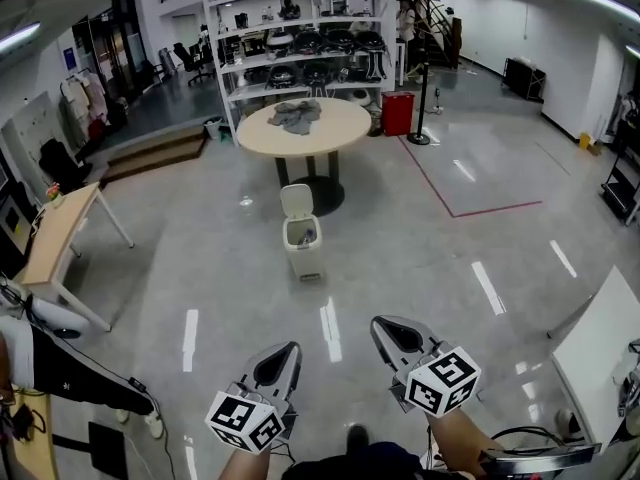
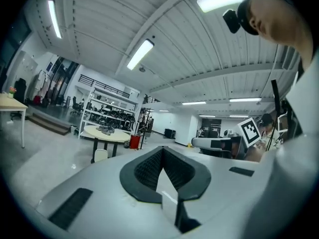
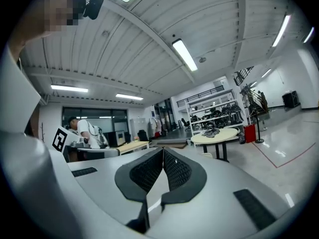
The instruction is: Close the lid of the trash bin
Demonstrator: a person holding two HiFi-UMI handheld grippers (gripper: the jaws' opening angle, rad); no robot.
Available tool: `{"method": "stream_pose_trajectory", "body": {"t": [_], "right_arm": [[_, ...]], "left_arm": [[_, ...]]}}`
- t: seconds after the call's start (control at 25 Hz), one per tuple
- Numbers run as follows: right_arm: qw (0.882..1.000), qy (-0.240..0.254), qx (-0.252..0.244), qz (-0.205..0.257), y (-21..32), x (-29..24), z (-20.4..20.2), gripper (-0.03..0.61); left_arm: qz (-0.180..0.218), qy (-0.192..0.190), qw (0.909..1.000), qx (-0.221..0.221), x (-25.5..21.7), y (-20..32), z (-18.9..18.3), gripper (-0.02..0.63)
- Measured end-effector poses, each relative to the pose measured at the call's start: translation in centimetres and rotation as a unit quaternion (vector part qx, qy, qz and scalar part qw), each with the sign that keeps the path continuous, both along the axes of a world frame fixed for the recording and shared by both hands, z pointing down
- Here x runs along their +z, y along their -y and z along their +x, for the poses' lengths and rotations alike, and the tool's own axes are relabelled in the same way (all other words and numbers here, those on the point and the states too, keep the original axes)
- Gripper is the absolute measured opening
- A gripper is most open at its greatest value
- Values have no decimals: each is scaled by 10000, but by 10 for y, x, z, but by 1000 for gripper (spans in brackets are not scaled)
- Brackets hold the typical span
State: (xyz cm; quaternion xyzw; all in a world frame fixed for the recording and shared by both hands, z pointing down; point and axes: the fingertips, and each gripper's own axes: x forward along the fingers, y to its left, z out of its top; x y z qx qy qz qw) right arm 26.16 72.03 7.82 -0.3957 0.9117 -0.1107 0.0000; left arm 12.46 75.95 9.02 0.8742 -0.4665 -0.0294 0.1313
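glossy grey floor is lying between you and the trash bin [image 1: 302,244], which is standing well apart from you at mid-frame, in front of the round table [image 1: 305,126], its lid [image 1: 297,201] upright. your left gripper [image 1: 288,352] and right gripper [image 1: 384,330] are hovering at the bottom edge, each with jaws pressed together on nothing. pushing the lid too hard is likely tipping or sliding the light-looking bin.
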Motion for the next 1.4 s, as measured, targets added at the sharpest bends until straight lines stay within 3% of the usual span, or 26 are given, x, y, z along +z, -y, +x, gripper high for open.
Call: {"method": "stream_pose_trajectory", "body": {"t": [0.48,0.8,1.12,1.4], "right_arm": [[9998,128,-78,-105,136,11,-2,9],[9999,-113,-47,83,236,10,-49,10],[9994,-223,-213,146,358,-1,-129,11],[9995,-233,-233,13,446,9,-157,10]], "left_arm": [[-106,116,9996,-234,7,130,-15,-2],[-82,-149,9995,-276,13,241,-60,-2],[-55,-33,9989,-472,7,362,-147,-2],[-143,-157,9995,-232,18,450,-155,-2]]}}
